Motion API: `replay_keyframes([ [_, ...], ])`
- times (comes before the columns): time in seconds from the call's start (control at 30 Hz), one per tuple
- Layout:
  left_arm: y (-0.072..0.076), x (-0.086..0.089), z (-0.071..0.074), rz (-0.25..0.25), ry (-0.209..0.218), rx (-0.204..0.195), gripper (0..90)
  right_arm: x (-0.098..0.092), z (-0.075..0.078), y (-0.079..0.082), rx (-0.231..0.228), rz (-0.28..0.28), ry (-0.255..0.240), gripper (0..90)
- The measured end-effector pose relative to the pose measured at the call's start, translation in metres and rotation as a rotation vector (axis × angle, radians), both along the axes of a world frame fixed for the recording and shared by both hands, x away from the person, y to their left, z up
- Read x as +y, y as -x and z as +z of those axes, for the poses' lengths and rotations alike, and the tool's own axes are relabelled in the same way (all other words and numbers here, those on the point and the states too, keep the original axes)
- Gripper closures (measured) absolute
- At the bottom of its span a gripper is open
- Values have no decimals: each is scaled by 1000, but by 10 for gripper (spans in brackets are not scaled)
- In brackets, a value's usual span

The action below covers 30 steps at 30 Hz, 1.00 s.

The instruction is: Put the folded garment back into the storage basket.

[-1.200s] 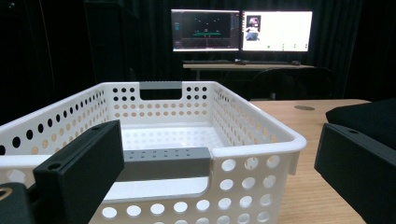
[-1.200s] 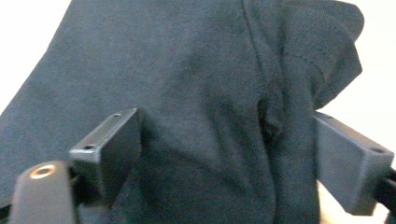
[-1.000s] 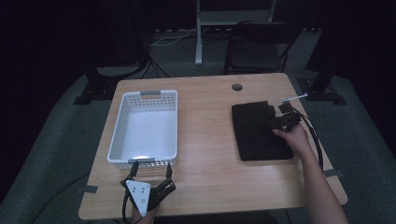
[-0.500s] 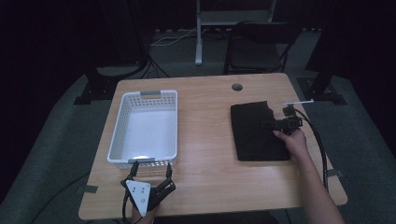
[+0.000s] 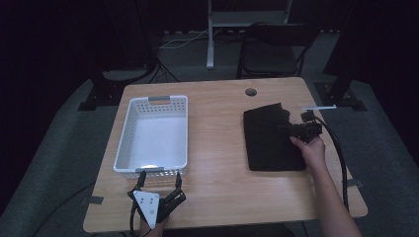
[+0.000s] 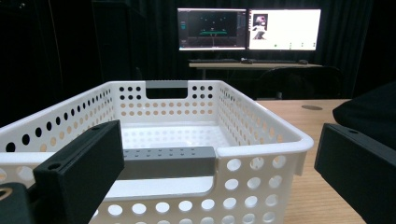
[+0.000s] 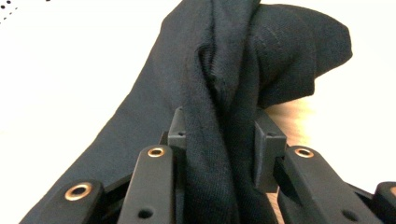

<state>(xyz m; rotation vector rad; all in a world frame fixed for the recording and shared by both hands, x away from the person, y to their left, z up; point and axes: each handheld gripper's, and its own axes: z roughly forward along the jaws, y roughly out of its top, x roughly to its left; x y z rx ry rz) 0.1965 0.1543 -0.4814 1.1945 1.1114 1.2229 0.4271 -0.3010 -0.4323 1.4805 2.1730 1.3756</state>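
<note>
Table [image 5: 217, 148], one white basket [image 5: 153, 136], one black cloth [image 5: 269, 140], two grippers

In the right gripper view the bunched fold of the black cloth [image 7: 224, 121] hides the inner faces of the fingers [image 7: 268, 140], and the cloth runs off the bottom and left edges, so its full spread cannot be told there. In the left gripper view both fingers [image 6: 79, 172] are cut off by the bottom edge, and the near wall of the white basket [image 6: 210, 154] hides the front of its floor. In the high view the left hand [image 5: 148, 224] is cut off at the bottom edge, and the right gripper [image 5: 289, 129] is too dark against the cloth to make out its tips.
</note>
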Motion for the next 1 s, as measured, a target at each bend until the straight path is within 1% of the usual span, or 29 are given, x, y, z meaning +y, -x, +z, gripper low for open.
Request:
replay_keyframes([
  [0.03, 0, 0, 0, 0, 0, 0, 27, 2, 3, 2, -15, 0, 4, 678],
  [0.07, 0, 0, 0, 0, 0, 0, 26, 2, 3, 2, -15, 0, 4, 678],
  [0.1, 0, 0, 0, -1, 1, -1, 27, 3, 9, 6, -26, -1, -13, 682],
  [0.13, 0, 0, 0, -1, 1, -1, 27, 3, 11, 7, -25, 3, -17, 683],
  [0.17, 0, 0, 0, -1, 1, -1, 26, 3, 12, 7, -25, 3, -29, 685],
  [0.2, 0, 0, 0, -1, 1, -1, 26, 3, 12, 7, -25, 3, -29, 685],
  [0.23, 0, 0, 0, -1, 1, -1, 26, 3, 13, 8, -25, 0, -43, 687],
  [0.33, 0, 0, 0, -1, 1, -1, 26, 5, 18, 12, -44, 6, -39, 690],
  [0.5, 0, 0, 0, -3, 1, -1, 26, 10, 28, 17, -67, 11, -58, 693],
  [0.53, 0, 0, 0, -3, 0, -1, 27, 11, 31, 18, -82, 10, -58, 693],
  [0.67, 0, 0, 0, -3, 1, -1, 26, 10, 43, 25, -115, -2, -78, 696],
  [0.77, 0, 0, 0, -3, 0, -1, 26, 8, 55, 32, -159, -20, -89, 699],
  [0.83, 0, 0, 0, -3, 0, -1, 26, 7, 64, 36, -176, -21, -92, 700],
  [0.9, 0, 0, 0, -3, 0, -1, 26, 8, 73, 39, -190, -15, -81, 701],
  [1.0, 0, 0, 0, -3, 0, -1, 26, 9, 82, 44, -201, -22, -68, 701],
])
